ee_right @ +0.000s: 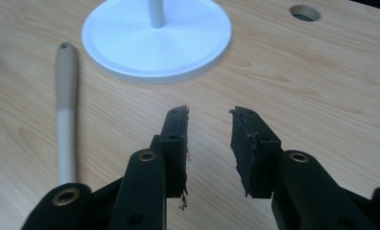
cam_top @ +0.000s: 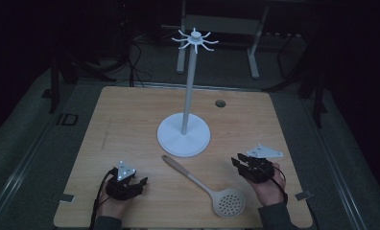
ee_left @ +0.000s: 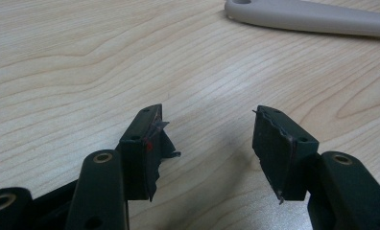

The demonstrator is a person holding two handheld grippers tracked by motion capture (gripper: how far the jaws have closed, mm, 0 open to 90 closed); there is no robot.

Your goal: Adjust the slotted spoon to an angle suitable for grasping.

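Wooden table point(cam_top: 130, 115) carries a white hook stand point(cam_top: 184, 134) at centre, its round base flat on the surface and its pole upright. A beige slotted spoon point(cam_top: 205, 187) lies flat in front of the base, handle toward the stand, perforated bowl near the front edge, between the two grippers and touching neither. Left gripper point(ee_left: 207, 143) rests low at front left, jaws parted, nothing between them. Right gripper point(ee_right: 209, 139) sits at front right, jaws likewise apart and empty, aimed toward the stand base.
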